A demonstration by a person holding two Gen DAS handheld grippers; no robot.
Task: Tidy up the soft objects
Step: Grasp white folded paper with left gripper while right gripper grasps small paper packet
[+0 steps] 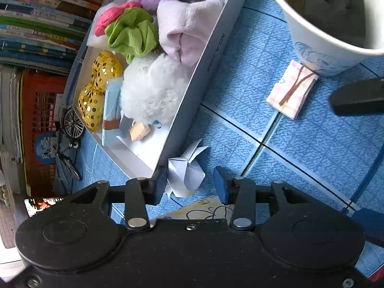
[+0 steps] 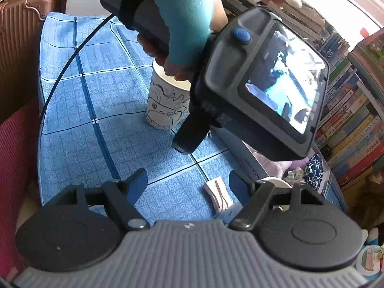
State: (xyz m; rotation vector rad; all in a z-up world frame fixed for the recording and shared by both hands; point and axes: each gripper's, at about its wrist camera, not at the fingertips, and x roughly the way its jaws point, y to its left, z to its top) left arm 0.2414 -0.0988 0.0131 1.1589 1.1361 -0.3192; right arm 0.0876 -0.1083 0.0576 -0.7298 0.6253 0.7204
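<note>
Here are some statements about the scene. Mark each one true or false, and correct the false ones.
1. The white paper figure lies inside the box. False: it lies on the blue cloth, outside the box.
2. The right gripper holds nothing. True.
3. The green scrunchie is in the box. True.
4. The paper cup lies on its side. False: it stands upright.
5. The left gripper has the paper figure between its fingers. True.

Black 2-finger left gripper (image 1: 190, 187) pointing steeply down, blue pads partly parted; grey-bodied right gripper (image 2: 188, 184) gaping wide, empty; teal-sleeved hand (image 2: 177, 48) gripping left handle.
</note>
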